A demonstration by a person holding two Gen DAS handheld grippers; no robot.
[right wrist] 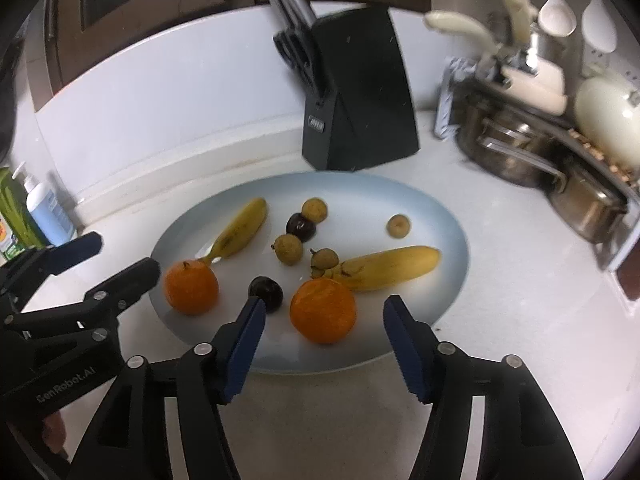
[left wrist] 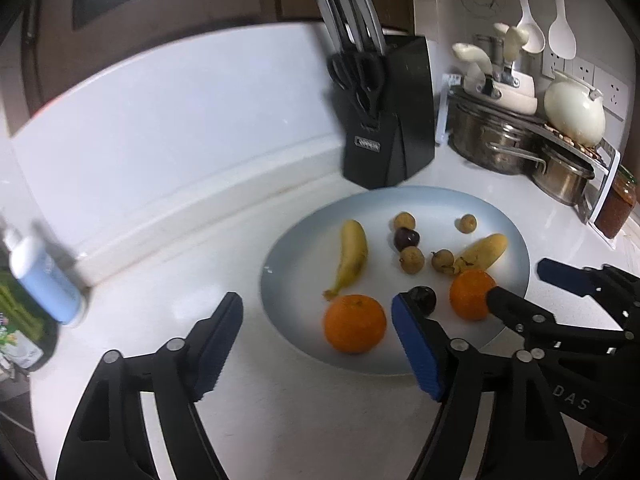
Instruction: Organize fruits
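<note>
A pale blue oval plate [left wrist: 280,280] [right wrist: 440,216] on the white counter holds two oranges, two bananas, two dark plums and several longans. My left gripper [left wrist: 318,304] is open, just above the near rim. The left orange [left wrist: 355,323] [right wrist: 192,287] lies ahead of its jaws, untouched. My right gripper [right wrist: 325,306] [left wrist: 520,280] is open too, with the right orange [right wrist: 322,310] [left wrist: 470,295] ahead of its blue pads and free of them. A plum [right wrist: 266,293] [left wrist: 424,298] sits between the oranges. In the right wrist view my left gripper [right wrist: 122,256] shows at the left.
A black knife block [left wrist: 384,120] [right wrist: 356,96] stands right behind the plate. Steel pots [left wrist: 500,140], a cream teapot [left wrist: 574,108] and a jar [left wrist: 618,204] crowd the right. A blue pump bottle [left wrist: 44,276] [right wrist: 48,208] stands at the left by the raised back ledge.
</note>
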